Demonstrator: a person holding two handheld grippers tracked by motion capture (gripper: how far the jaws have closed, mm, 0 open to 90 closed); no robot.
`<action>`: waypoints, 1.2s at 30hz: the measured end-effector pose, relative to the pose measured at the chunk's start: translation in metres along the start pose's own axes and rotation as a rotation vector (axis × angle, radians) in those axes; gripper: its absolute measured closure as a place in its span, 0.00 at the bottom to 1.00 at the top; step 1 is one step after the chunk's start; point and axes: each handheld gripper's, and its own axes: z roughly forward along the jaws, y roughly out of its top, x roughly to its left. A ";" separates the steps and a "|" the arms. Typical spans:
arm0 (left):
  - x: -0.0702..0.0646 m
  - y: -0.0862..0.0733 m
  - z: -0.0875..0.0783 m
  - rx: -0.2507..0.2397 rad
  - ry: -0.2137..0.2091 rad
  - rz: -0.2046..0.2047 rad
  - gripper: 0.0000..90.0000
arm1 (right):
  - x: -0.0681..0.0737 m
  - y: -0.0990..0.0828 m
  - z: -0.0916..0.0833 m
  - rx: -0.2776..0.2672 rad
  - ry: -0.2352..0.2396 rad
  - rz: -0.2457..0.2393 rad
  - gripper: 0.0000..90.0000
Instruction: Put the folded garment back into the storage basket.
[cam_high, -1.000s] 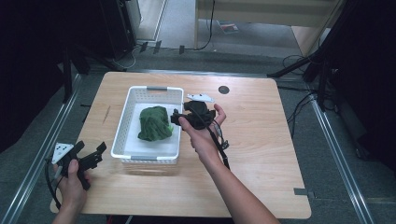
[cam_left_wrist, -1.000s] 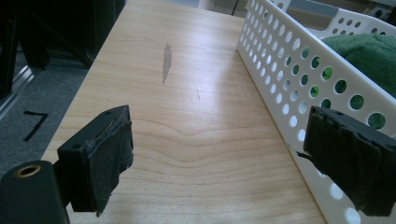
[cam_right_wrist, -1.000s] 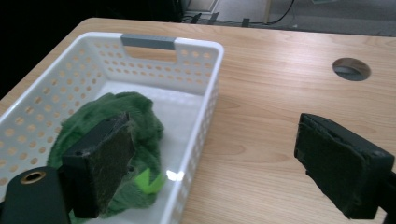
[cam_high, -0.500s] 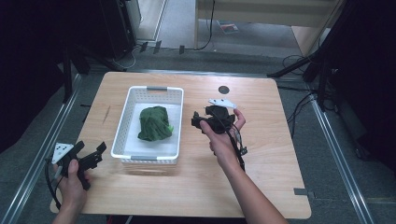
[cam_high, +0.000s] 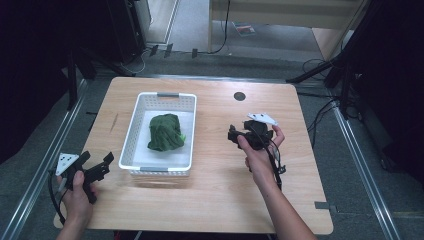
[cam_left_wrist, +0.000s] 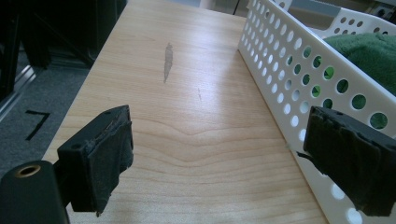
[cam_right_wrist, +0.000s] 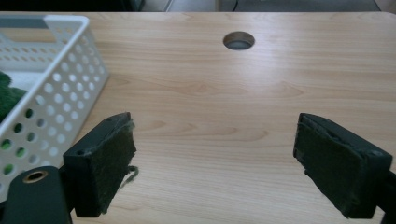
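Since the earlier frames the right gripper (cam_high: 233, 135) has pulled away from the white basket (cam_high: 134, 134) and now sits over bare table (cam_high: 215, 190) to the basket's right, well apart from the green cloth (cam_high: 165, 131) it was hovering next to; cloth and basket have not shifted, and the left gripper (cam_high: 97, 165) has stayed put at the near left corner. Green cloth lies bunched in the middle of the basket, nothing touching it. Right gripper jaws spread wide, nothing between them. In the right gripper view, between the two black pads is only wood grain, the perforated basket wall (cam_right_wrist: 51, 102) is off to the left of the left pad, a sliver of green cloth (cam_right_wrist: 7, 100) shows behind that wall, and the round table hole (cam_right_wrist: 238, 40) is far ahead. Left gripper jaws also spread, empty. In the left gripper view the basket wall (cam_left_wrist: 299, 79) runs up the right side, just beside and behind the right pad, whether touching cannot be told; the green cloth (cam_left_wrist: 369, 51) sits inside the basket beyond that wall, outside the jaw gap. Grey scuff mark (cam_left_wrist: 167, 59) on the table ahead of the left jaws. Both hands grip the gripper bodies; the right one's cable trails back along the forearm.
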 end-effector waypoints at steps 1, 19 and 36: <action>0.000 0.000 0.000 -0.001 0.000 0.000 0.10 | -0.005 -0.002 0.000 0.001 -0.004 0.002 0.14; -0.001 0.000 0.000 0.000 0.006 0.002 0.10 | -0.077 -0.041 -0.001 0.018 -0.106 0.041 0.14; -0.001 0.000 0.000 0.001 0.008 0.000 0.10 | -0.127 -0.076 -0.012 0.039 -0.162 0.051 0.14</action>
